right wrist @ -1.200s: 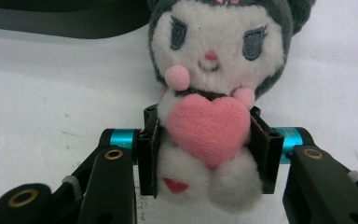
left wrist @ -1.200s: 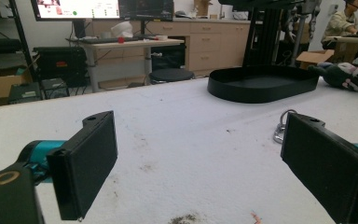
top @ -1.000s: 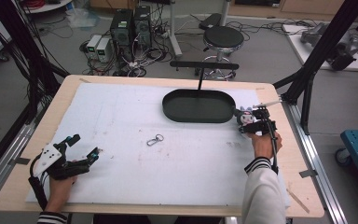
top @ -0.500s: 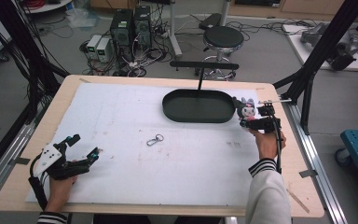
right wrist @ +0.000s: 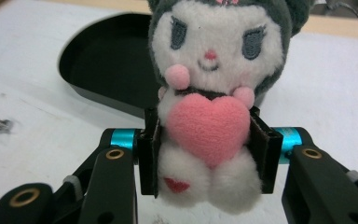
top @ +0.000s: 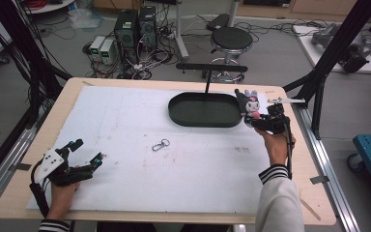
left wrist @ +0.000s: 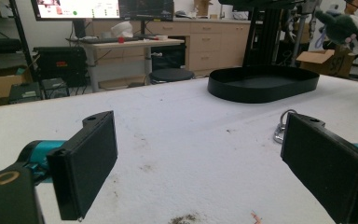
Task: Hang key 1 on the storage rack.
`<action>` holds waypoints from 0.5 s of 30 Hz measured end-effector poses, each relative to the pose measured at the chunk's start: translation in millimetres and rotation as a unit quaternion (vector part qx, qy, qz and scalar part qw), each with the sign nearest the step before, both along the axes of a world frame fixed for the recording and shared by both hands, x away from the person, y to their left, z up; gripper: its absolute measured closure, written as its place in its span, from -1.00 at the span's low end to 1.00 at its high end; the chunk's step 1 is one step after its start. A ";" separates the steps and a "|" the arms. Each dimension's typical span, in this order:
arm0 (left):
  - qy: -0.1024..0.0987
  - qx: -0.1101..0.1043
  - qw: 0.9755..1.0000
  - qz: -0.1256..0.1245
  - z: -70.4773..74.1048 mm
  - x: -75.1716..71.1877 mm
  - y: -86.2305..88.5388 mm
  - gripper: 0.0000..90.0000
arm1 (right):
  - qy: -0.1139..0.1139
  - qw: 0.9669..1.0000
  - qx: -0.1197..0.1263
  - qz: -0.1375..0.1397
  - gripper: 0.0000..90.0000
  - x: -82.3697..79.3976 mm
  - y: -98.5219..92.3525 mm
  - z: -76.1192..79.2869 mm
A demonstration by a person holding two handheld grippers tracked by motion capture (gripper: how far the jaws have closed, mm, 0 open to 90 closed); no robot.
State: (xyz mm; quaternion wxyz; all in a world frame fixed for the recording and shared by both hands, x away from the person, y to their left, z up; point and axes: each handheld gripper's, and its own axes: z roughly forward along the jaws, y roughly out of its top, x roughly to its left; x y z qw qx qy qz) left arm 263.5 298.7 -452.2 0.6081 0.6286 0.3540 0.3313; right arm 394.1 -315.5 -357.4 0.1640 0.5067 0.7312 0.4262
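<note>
Both jaws of the right hand-held gripper (right wrist: 209, 154) squeeze a plush doll (right wrist: 214, 88).

Left claw (top: 88, 155) agape (low), right claw (right wrist: 209, 148) clamped

Even, diffuse overhead room light; shadows on the white table cover (top: 125, 145) are faint and soft. High view slightly soft, verticals splaying outward toward its edges. Left gripper view: near jaws blurred, bright monitor (left wrist: 79, 8) overexposed. Right gripper view: plush toy (right wrist: 209, 93) acceptably sharp, background soft.
</note>
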 end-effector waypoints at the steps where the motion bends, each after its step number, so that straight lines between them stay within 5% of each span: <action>1: 0.000 0.000 1.000 0.000 0.0 0.0 0.0 -0.75 | 0.000 1.000 0.000 0.000 0.23 0.0 0.0 0.0; 15: 0.000 0.001 1.000 0.000 0.0 0.0 0.0 -0.75 | -0.044 0.998 0.030 0.025 0.23 0.5 12.2 21.6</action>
